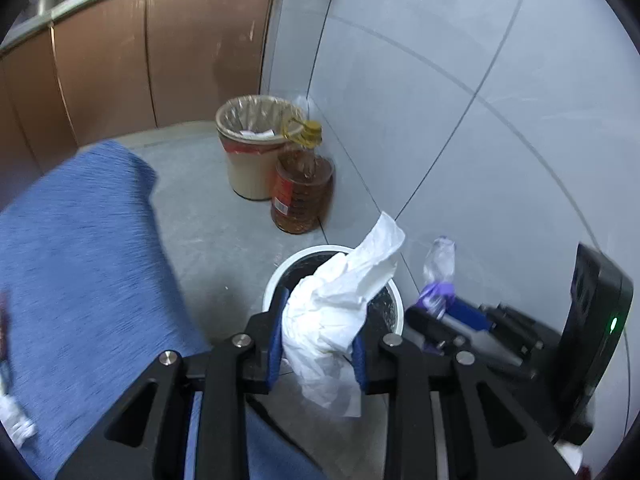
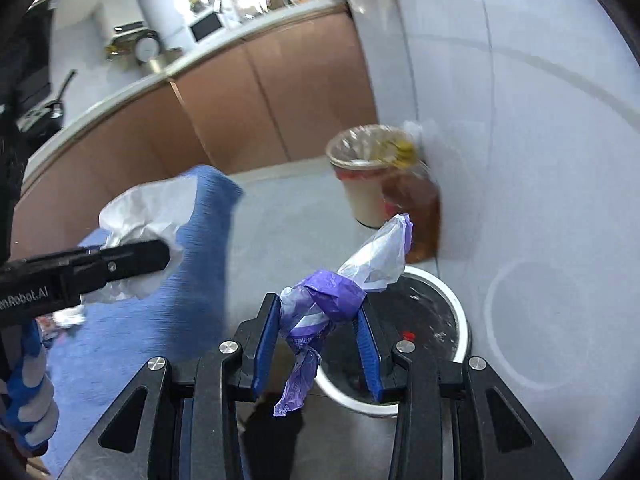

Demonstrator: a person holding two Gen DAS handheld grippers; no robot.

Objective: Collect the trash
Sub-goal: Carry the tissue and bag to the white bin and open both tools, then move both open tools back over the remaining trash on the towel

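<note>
The crumpled tissue (image 1: 340, 300) in my left hand-held gripper (image 1: 318, 344) is light, soft and limp; it gives no resistance, so I judge it needs only a gentle pinch across its bunched middle, which is where the blue pads (image 1: 276, 340) press on it now. Its long axis runs from the loose tail hanging below the pads up and to the right, the free end pointing toward the wall tiles (image 1: 480, 80). It hangs over the white-rimmed bin (image 1: 272, 284) on the floor.

The purple plastic wrapper (image 2: 332, 300) in my right hand-held gripper (image 2: 316, 332) is just as light, but slicker and crinkly, so I expect it could slip; the twisted thick part between the pads is the best hold, and the jaws are closed on it there. Its long axis also slants up to the right, clear end uppermost, a thin purple tail dangling below. It sits over the same bin's rim (image 2: 452, 292).

Farther off, a lined waste basket (image 1: 248, 148) stands against the wall, touching a bottle of oil (image 1: 302, 188). A blue cloth (image 1: 80, 260) lies to the left.
</note>
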